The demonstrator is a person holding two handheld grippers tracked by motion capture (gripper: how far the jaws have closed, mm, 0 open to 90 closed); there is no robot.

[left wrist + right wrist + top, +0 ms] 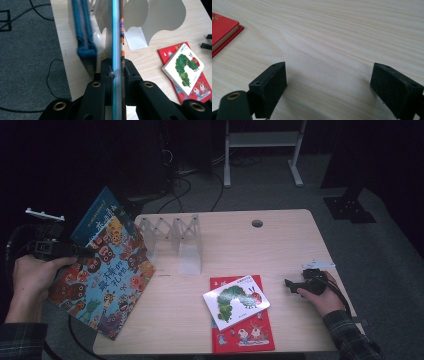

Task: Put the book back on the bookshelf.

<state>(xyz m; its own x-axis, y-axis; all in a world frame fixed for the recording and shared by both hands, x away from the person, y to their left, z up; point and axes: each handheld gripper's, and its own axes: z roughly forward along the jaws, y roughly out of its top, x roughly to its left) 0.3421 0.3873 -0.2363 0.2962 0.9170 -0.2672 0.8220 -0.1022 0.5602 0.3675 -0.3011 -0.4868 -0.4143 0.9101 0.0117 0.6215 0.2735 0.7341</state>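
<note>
Fingers [130, 72] of your left gripper [47, 249] clench the book [102, 265] upright for the rack [172, 237], while your right gripper [328, 87] rests released on the tabletop [280, 245]

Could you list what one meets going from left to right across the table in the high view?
Left gripper → large blue picture book → white folding book rack → caterpillar book atop the red book → right gripper.
</note>
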